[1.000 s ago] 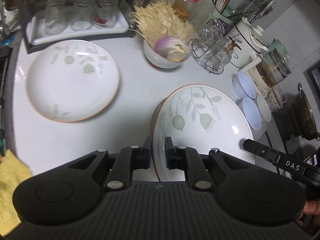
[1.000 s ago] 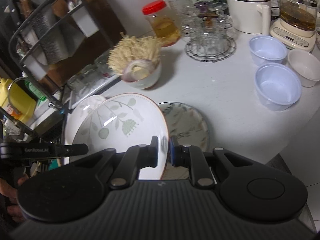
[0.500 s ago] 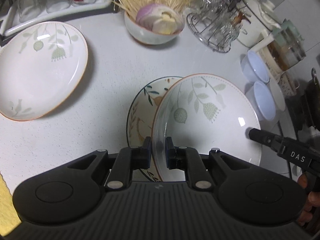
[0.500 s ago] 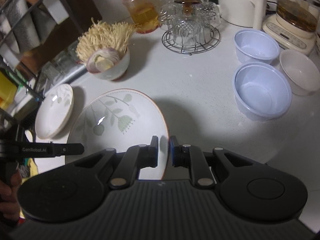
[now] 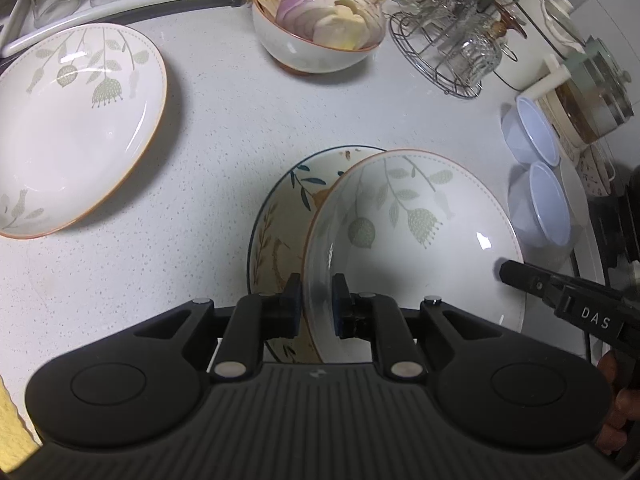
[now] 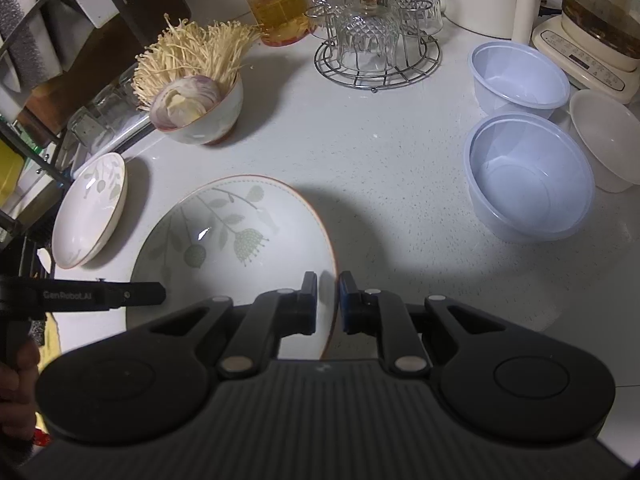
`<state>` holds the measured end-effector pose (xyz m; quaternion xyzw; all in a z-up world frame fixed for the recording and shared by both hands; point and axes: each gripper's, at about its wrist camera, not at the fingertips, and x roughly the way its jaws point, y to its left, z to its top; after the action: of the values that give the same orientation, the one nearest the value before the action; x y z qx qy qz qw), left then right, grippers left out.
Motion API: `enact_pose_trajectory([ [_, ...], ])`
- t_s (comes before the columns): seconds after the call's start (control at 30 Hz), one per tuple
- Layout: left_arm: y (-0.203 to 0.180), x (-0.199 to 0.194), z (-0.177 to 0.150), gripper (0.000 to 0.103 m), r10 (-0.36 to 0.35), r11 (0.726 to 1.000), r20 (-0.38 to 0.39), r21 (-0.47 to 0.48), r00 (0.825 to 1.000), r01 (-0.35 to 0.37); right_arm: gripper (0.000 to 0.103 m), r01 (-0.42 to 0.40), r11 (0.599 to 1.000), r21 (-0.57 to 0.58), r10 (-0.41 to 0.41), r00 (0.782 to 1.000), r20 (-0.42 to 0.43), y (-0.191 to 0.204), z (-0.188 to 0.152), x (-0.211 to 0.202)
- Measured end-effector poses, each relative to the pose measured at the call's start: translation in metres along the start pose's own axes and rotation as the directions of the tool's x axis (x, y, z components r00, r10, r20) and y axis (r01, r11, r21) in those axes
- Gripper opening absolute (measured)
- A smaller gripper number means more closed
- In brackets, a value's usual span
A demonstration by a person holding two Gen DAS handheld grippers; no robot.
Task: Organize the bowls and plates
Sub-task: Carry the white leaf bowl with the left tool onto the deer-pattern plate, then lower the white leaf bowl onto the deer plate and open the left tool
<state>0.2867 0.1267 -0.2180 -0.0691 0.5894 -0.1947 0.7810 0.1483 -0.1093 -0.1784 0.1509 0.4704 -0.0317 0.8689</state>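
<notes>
Since the earlier frame, the leaf-patterned plate (image 5: 416, 236) had been carried farther over the painted plate (image 5: 280, 232) on the tabletop (image 5: 208, 160). Its rims were clamped by the left hand-held gripper (image 5: 316, 300) and right hand-held gripper (image 6: 328, 300). A second leaf-patterned plate (image 5: 76, 120) was seen beyond.

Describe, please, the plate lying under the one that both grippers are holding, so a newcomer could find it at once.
On the white speckled counter, look at the raised leaf-print plate that the left gripper pinches by its rim. The plate with the dark blue rim peeks out from beneath its left side. Unlike its pale, orange-rimmed neighbours, it is cream with teal leaves and brown twigs.
</notes>
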Motion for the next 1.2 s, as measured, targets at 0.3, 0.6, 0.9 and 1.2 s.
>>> enact_pose_trajectory([
  [0.3, -0.001, 0.007, 0.004, 0.031, 0.023, 0.999, -0.003, -0.049, 1.0, -0.023, 0.008, 0.002, 0.999, -0.034, -0.002, 1.0, -0.019, 0.004, 0.006, 0.011],
  [0.6, 0.007, 0.001, 0.005, 0.04, -0.007, 0.994, -0.006, -0.111, 1.0, 0.007, 0.009, -0.014, 0.999, -0.037, 0.012, 0.999, -0.043, 0.005, 0.006, 0.02],
  [0.9, 0.02, -0.007, 0.004, 0.04, -0.061, 0.978, -0.03, -0.203, 0.998, 0.054, 0.01, -0.032, 0.999, -0.014, 0.031, 0.999, -0.045, 0.006, 0.004, 0.029],
  [1.2, 0.026, -0.025, -0.007, 0.04, -0.059, 0.965, -0.03, -0.258, 0.998, 0.049, 0.011, -0.048, 0.998, -0.032, 0.047, 0.999, -0.026, 0.007, 0.005, 0.03],
])
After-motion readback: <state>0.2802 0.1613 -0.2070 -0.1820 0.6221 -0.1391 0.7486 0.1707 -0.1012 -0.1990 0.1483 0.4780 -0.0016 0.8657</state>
